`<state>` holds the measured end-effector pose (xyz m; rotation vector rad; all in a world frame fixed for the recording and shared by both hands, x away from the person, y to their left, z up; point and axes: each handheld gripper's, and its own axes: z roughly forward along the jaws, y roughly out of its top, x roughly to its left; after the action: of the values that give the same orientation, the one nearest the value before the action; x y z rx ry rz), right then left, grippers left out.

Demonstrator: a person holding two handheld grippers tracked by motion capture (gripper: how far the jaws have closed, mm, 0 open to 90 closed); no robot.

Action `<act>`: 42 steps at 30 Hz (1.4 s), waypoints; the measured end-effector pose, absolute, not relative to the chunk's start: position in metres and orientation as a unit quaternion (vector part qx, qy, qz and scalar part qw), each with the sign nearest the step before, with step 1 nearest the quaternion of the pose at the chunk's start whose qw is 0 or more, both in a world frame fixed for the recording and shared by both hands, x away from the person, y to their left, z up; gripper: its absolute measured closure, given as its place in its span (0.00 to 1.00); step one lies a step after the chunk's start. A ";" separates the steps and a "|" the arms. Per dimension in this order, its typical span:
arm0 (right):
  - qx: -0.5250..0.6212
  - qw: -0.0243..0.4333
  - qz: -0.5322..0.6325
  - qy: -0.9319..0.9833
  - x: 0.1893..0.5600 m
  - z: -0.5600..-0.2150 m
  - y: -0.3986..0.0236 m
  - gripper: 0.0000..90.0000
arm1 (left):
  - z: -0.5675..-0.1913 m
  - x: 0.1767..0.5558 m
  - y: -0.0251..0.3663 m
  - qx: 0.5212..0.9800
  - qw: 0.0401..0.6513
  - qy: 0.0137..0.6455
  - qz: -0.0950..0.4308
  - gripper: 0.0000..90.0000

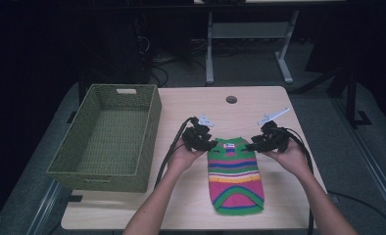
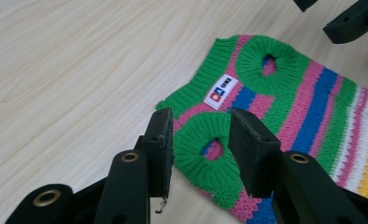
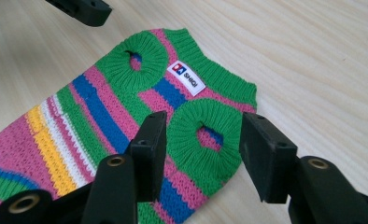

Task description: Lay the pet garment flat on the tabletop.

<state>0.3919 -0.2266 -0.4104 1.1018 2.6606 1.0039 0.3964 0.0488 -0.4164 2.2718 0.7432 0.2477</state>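
Striped knit sweater (image 1: 235, 175) lies flat on the bench (image 1: 191, 105), right of the green basket (image 1: 110, 137). Left claw (image 1: 206, 145) and right claw (image 1: 253, 145) sit at its collar corners, both spread, pinching nothing. Step judged: release after laying flat. Next: re-pinch to fold or lift toward the basket.

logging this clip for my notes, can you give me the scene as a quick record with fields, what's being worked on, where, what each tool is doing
item: small striped knitted sweater, lying flat on the table
colours: green, pink, blue, yellow, white stripes
label: white tag near the neck edge
left tool: open, jaws either side of one green-ribbed armhole, not pressing on it
right tool: open, jaws either side of the other armhole, not pressing on it
container: green woven basket left of the sweater, nothing seen inside
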 end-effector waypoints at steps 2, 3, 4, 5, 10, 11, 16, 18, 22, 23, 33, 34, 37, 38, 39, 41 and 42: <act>0.361 0.045 0.326 0.873 0.391 -0.411 -0.228 0.55 | -0.417 0.395 0.049 0.883 0.361 0.285 0.096 0.66; 0.361 0.044 0.326 0.872 0.390 -0.411 -0.229 0.55 | -0.417 0.393 0.049 0.882 0.363 0.284 0.094 0.66; 0.358 0.042 0.327 0.874 0.389 -0.411 -0.230 0.55 | -0.418 0.391 0.050 0.884 0.362 0.280 0.093 0.66; 0.356 0.041 0.325 0.875 0.388 -0.411 -0.230 0.55 | -0.419 0.390 0.050 0.885 0.362 0.279 0.091 0.66; 0.344 0.042 0.320 0.882 0.374 -0.413 -0.233 0.57 | -0.421 0.380 0.055 0.887 0.365 0.270 0.084 0.64; 0.344 0.042 0.320 0.882 0.374 -0.413 -0.233 0.57 | -0.421 0.380 0.055 0.887 0.365 0.270 0.084 0.63; 0.328 0.040 0.324 0.886 0.360 -0.411 -0.236 0.68 | -0.416 0.363 0.058 0.892 0.369 0.248 0.074 0.69; 0.323 0.041 0.323 0.889 0.357 -0.411 -0.236 0.70 | -0.415 0.361 0.058 0.896 0.368 0.237 0.074 0.74; 0.311 0.042 0.319 0.894 0.344 -0.410 -0.235 0.84 | -0.412 0.348 0.055 0.904 0.363 0.217 0.058 0.90; 0.311 0.042 0.319 0.894 0.344 -0.410 -0.235 0.84 | -0.412 0.348 0.055 0.904 0.363 0.217 0.058 0.93; 0.283 0.033 0.310 0.907 0.320 -0.419 -0.229 1.00 | -0.421 0.327 0.047 0.921 0.339 0.188 0.038 1.00; 0.282 0.033 0.308 0.908 0.318 -0.421 -0.228 1.00 | -0.425 0.323 0.046 0.924 0.333 0.186 0.034 1.00; 0.275 0.034 0.301 0.913 0.315 -0.425 -0.227 1.00 | -0.428 0.318 0.044 0.928 0.327 0.177 0.028 1.00; 0.273 0.029 0.296 0.915 0.311 -0.430 -0.225 1.00 | -0.432 0.314 0.042 0.930 0.321 0.175 0.023 1.00; 0.273 0.029 0.296 0.915 0.311 -0.430 -0.225 1.00 | -0.432 0.314 0.042 0.930 0.321 0.175 0.023 1.00; 0.272 0.026 0.291 0.917 0.309 -0.434 -0.224 1.00 | -0.435 0.313 0.041 0.934 0.313 0.170 0.024 1.00; 0.271 0.024 0.286 0.919 0.307 -0.438 -0.222 1.00 | -0.438 0.311 0.040 0.934 0.312 0.174 0.018 1.00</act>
<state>0.3069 -0.2225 -0.4379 0.8373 2.8437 0.8836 0.3114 0.0400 -0.4384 2.4636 0.4604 0.0468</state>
